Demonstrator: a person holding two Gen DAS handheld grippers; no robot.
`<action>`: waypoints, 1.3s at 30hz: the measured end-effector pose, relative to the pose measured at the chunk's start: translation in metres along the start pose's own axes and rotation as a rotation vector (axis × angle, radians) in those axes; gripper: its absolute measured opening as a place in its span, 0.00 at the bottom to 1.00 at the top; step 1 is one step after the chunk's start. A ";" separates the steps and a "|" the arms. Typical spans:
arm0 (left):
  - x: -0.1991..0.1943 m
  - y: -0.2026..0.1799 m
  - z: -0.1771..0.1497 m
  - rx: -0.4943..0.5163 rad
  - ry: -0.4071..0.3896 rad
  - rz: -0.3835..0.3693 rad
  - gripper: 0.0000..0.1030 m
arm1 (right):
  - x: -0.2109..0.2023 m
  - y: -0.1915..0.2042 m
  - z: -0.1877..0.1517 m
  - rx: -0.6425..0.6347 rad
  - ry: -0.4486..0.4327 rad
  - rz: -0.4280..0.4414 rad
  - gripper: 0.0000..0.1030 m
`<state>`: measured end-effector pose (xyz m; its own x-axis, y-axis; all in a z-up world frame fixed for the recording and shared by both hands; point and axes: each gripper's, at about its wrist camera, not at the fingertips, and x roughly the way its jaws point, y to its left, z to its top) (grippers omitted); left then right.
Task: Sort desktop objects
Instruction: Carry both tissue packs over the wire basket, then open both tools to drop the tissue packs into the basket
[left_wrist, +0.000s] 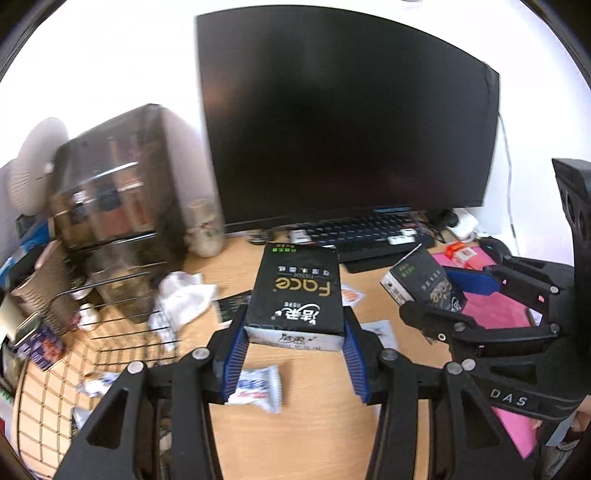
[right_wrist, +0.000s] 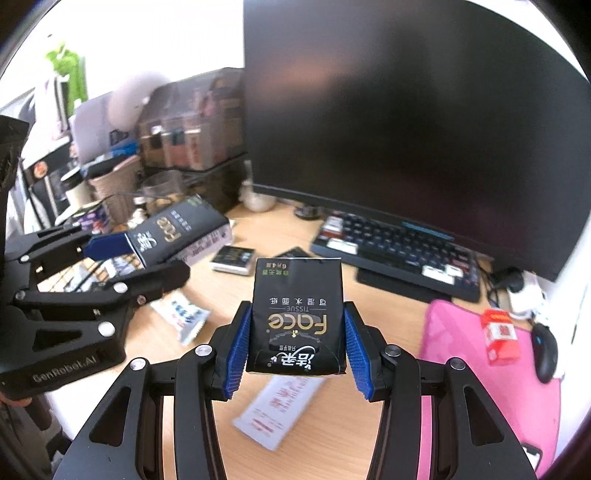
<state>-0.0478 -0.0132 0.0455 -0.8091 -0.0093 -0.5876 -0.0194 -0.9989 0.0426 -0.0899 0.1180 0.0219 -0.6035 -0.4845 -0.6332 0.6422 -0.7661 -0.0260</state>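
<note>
Both grippers were in the carry step of the sort, each clamped on a black "Face" tissue pack held clear of the counter (left_wrist: 314, 435). The left gripper (left_wrist: 295, 354) had its blue fingers (left_wrist: 236, 354) pressed against the 2 sides of the larger tissue pack (left_wrist: 295, 291), which hung level in front of the monitor (left_wrist: 343, 118) and above a loose white wrapper (left_wrist: 258, 387). The right gripper (right_wrist: 295, 354) pinched the smaller tissue pack (right_wrist: 297, 317) the same way, near the pink mat (right_wrist: 491, 369) and the keyboard (right_wrist: 399, 247). To the left stood a wire basket (left_wrist: 74, 354) with small packets in it, beside a dark storage box (left_wrist: 118, 177). Judging by that, the next move probably called for swinging each pack toward a holding place such as the basket, lowering it until it rested, and only then spreading the fingers. Which destination was meant could not be told. Other litter, a crumpled tissue (left_wrist: 184, 295) among it, was not yet sorted.
</note>
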 end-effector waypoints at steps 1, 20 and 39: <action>-0.003 0.007 -0.003 -0.010 0.000 0.009 0.51 | 0.003 0.008 0.001 -0.012 0.000 0.017 0.46; -0.059 0.147 -0.075 -0.235 0.035 0.255 0.51 | 0.041 0.183 0.027 -0.250 -0.006 0.288 0.46; -0.090 0.199 -0.105 -0.343 0.057 0.369 0.69 | 0.054 0.258 0.033 -0.334 -0.005 0.354 0.60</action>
<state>0.0835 -0.2162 0.0219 -0.6921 -0.3575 -0.6270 0.4635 -0.8861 -0.0063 0.0278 -0.1198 0.0063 -0.3225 -0.6935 -0.6443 0.9245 -0.3769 -0.0571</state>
